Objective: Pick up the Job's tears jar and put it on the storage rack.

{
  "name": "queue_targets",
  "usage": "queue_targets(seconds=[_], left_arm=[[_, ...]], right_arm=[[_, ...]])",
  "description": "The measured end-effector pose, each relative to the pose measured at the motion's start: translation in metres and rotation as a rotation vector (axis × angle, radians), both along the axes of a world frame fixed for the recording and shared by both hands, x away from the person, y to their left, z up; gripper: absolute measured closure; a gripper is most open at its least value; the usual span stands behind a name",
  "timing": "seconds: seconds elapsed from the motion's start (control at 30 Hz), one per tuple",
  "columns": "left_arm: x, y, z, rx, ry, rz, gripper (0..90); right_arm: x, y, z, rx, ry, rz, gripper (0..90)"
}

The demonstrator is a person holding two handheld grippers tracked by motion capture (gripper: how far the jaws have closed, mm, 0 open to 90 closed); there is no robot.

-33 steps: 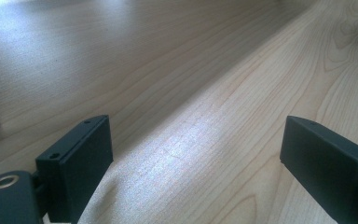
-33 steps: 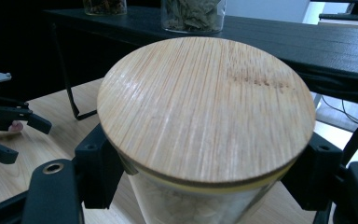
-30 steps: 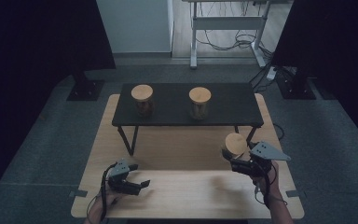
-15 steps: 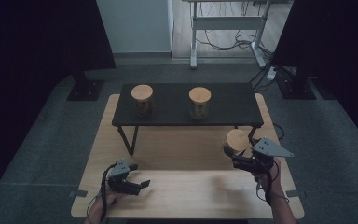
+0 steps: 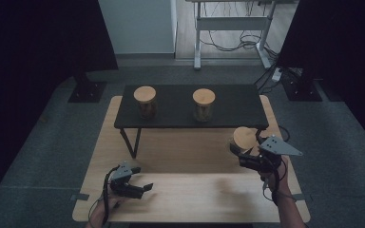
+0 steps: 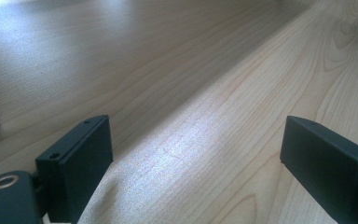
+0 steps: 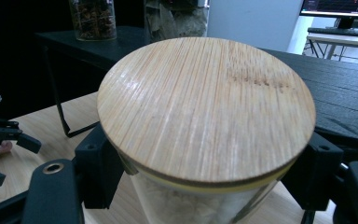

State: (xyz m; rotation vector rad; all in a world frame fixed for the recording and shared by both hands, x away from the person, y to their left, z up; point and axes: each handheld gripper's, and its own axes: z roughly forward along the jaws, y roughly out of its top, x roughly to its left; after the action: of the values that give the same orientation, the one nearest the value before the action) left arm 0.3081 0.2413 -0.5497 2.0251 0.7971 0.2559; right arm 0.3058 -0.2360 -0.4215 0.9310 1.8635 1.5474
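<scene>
Bamboo-lidded glass jar (image 7: 205, 121), right gripper (image 5: 247, 154) clamped

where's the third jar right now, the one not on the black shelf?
In the high view the jar sits at the right, clamped in the right gripper just in front of the black shelf, over the wooden table; the right gripper view shows both jaws flanking it below its bamboo lid.

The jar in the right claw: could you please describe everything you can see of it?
The jar is a clear glass cylinder capped by a round, pale bamboo lid with straight grain and a thin yellowish seal ring beneath. Pale contents show through the glass, too blurred to identify. It stands upright, gripped just below the lid between the two black jaws of the right claw. In the high view it sits by the right front corner of the black shelf; whether it rests on the wooden table cannot be told.
</scene>
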Motion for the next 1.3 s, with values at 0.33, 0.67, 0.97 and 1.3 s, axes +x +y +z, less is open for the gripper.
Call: queue_targets(seconds=[0.33,0.67,0.97,1.3], left_arm=[[0.000,0.000,0.000,-0.001,0.000,0.000,8.7],[0.000,0.000,0.000,-0.003,0.000,0.002,8.7],[0.000,0.000,0.000,-0.003,0.002,0.001,8.7],[0.000,0.000,0.000,-0.004,0.001,0.001,8.7]], right_arm=[[0.003,-0.001,0.008,-0.006,-0.012,-0.003,25.0],[0.007,-0.004,0.017,-0.004,-0.021,-0.004,25.0],[0.012,-0.007,0.022,0.002,-0.024,-0.011,25.0],[0.021,-0.005,0.027,-0.001,-0.023,-0.009,25.0]])
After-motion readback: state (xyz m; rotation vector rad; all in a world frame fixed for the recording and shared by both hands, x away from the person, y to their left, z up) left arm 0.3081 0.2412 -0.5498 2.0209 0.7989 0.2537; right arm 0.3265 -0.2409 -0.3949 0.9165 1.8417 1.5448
